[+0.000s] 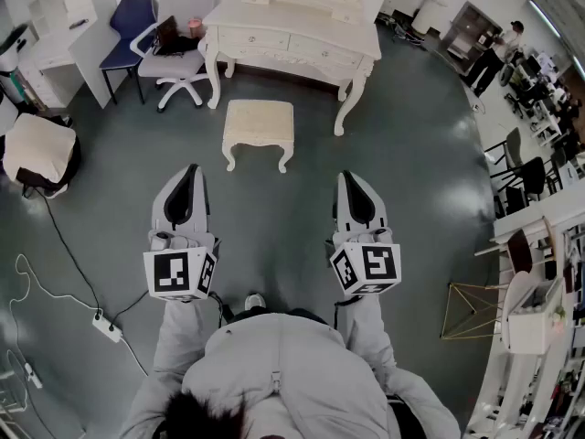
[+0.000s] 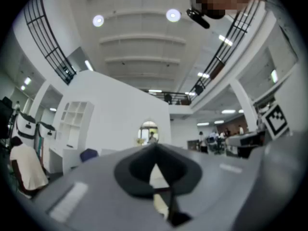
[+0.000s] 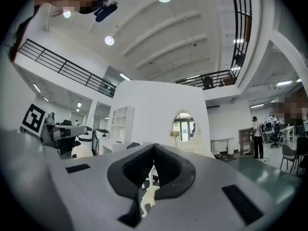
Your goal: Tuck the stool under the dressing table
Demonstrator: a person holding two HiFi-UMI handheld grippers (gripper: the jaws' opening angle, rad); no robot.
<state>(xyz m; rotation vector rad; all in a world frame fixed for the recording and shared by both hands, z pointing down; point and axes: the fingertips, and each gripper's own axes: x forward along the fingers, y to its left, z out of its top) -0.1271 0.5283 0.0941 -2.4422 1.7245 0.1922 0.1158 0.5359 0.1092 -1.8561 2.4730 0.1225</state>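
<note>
A cream stool (image 1: 260,128) with a padded top and carved legs stands on the grey floor, in front of the cream dressing table (image 1: 291,37). Both sit ahead of me in the head view. My left gripper (image 1: 192,169) hangs short of the stool's near left corner, jaws shut on nothing. My right gripper (image 1: 348,176) is level with it, off the stool's near right, also shut and empty. In the right gripper view a sliver of the stool (image 3: 147,196) shows through the gap below the shut jaws, and the oval mirror (image 3: 184,126) shows beyond. The left gripper (image 2: 155,146) points slightly upward.
A grey office chair (image 1: 179,37) and a blue chair (image 1: 130,24) stand left of the table, beside a white shelf unit (image 1: 69,16). A cushioned seat (image 1: 38,152) and a power strip (image 1: 107,326) with cables lie at the left. Desks, chairs and people (image 1: 498,51) fill the right side.
</note>
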